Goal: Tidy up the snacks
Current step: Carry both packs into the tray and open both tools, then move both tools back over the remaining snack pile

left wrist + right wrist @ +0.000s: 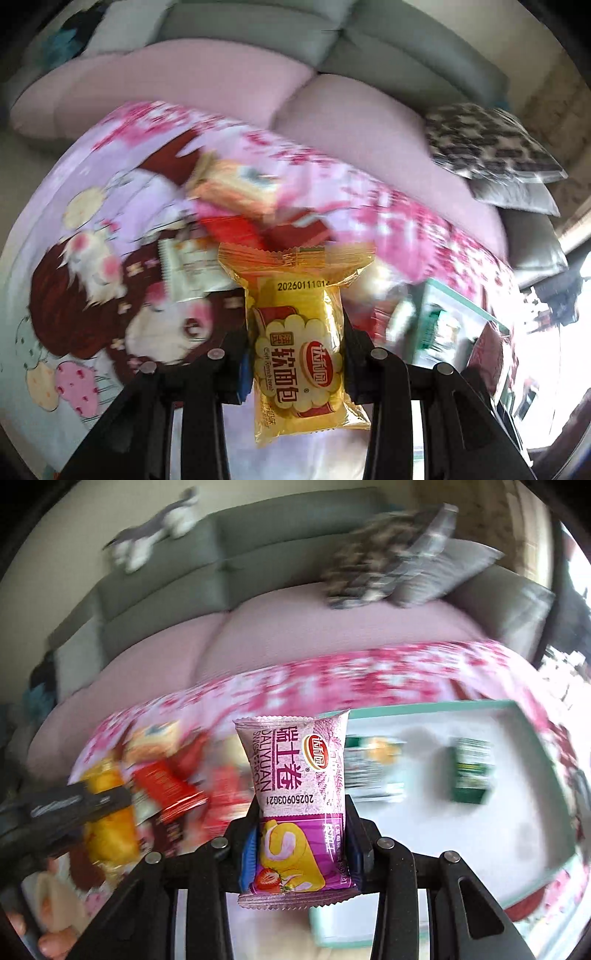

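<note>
Both pairs of jaws are clamped on snacks. Two green packets point(471, 771) are seen in a teal-rimmed white tray point(517, 706). A yellow bread pack point(299, 354) is held upright by the left gripper point(297, 360), a purple Swiss-roll pack point(295, 805) by the right gripper point(297, 843).

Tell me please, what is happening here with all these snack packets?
A person is sorting snacks with a handheld gripper in each hand. The left gripper is shut on a yellow soft bread packet, and the right gripper is shut on a purple Swiss roll packet. More snacks lie in a loose pile on the patterned cloth. A white tray with a teal rim beside it already holds two packets.
</note>
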`<state>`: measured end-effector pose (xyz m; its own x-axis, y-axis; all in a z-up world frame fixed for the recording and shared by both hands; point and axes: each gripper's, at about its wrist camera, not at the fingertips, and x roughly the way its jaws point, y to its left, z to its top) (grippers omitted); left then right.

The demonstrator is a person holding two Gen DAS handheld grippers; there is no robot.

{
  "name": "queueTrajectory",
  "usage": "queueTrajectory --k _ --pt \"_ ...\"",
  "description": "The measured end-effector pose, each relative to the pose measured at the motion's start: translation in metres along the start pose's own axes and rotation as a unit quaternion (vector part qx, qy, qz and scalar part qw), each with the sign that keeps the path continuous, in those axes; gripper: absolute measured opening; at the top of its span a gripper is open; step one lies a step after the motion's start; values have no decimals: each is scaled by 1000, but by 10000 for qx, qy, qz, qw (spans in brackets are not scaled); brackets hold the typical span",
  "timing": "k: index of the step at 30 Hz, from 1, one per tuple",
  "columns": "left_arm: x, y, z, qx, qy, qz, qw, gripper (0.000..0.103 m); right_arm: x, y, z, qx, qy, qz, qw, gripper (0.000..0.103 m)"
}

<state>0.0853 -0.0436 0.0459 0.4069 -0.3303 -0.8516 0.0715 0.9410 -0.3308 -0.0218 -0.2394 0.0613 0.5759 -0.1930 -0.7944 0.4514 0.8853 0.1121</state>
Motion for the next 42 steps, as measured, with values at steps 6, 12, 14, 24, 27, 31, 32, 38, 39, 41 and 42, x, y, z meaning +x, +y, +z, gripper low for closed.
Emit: queueTrajectory --k 6,12,14,24,27,31,32,38,39,41,42 --pt "0 -69 -14 802 26 -450 9958 39 -3 -78 10 841 -127 -849 9927 41" --pt "13 -126 -32 1459 156 -678 9869 39 6 -133 17 1406 -164 -1058 9843 41" --pt "23 -143 -38 1638 230 -715 9836 39 11 -142 21 1434 -207 -1082 9835 41" --pt "81 -220 -51 2179 558 -935 9699 39 41 -177 32 1453 -297 -1140 9824 41" --pt "99 -230 -48 2139 691 -946 9698 40 49 -185 31 1528 -250 -1035 9825 42" --pt "104 -230 -44 1892 831 -1075 9725 69 56 -190 29 1687 -90 -1017 9804 53" --pt "101 -228 -44 1888 813 -1077 9727 70 57 -190 29 1700 -65 -980 9805 63" --pt "73 -211 -44 1848 640 -985 9757 73 50 -178 29 1603 56 -970 9823 67" --pt "66 -206 -44 1828 596 -908 9771 76 46 -174 29 1567 55 -977 9828 68" --pt "57 -195 -43 1793 492 -790 9794 76 40 -167 27 1505 30 -966 9839 73" --pt "52 -189 -41 1763 455 -680 9809 76 36 -162 25 1476 30 -956 9844 74"
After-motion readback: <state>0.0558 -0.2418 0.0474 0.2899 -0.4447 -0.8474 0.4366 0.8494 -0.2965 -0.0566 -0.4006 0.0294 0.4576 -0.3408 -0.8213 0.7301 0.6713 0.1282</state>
